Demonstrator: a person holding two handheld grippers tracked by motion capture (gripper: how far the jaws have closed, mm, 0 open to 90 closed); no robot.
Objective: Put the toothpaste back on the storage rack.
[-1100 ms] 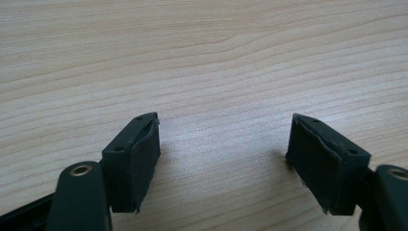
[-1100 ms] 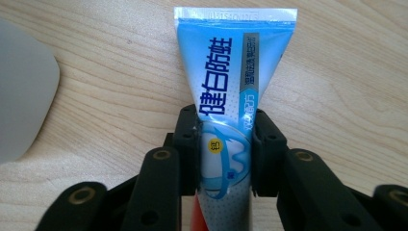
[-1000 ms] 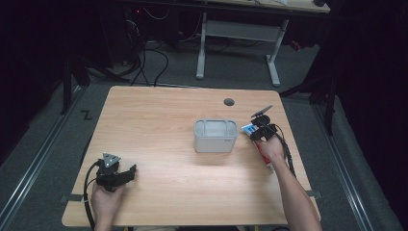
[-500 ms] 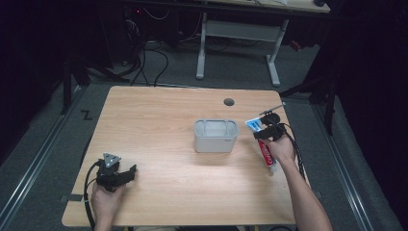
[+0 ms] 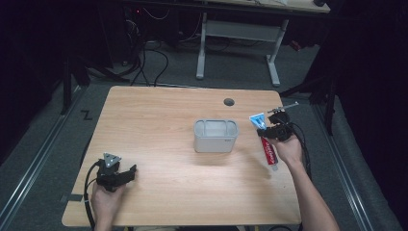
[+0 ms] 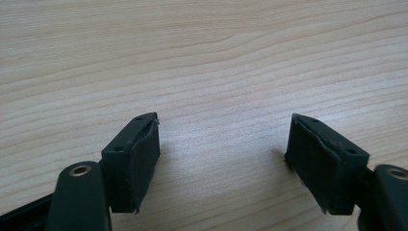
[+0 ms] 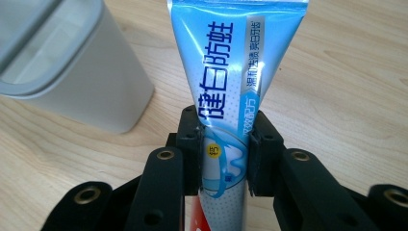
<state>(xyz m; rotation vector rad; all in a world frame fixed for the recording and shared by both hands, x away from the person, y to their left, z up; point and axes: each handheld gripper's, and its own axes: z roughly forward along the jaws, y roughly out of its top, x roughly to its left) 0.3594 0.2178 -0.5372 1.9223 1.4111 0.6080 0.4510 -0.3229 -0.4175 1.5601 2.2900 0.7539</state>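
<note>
Toothpaste (image 7: 226, 91) lifted, tool-clamped (image 7: 225, 154), nearer bin (image 5: 216, 136)

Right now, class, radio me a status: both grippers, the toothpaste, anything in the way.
Left gripper open, idle on table. Right gripper shut on toothpaste tube, lifted beside grey bin. Nothing between tube and bin.

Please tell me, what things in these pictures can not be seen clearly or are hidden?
- Toothpaste tube: in the right gripper view its lower end is cut off by the bottom edge, behind the right gripper.
- Grey container: in the same view the top and left edges cut it off; its contents cannot be told.
- Small print on the tube in the high view: too small to read.
- Left gripper: its body lies below the bottom edge.
</note>
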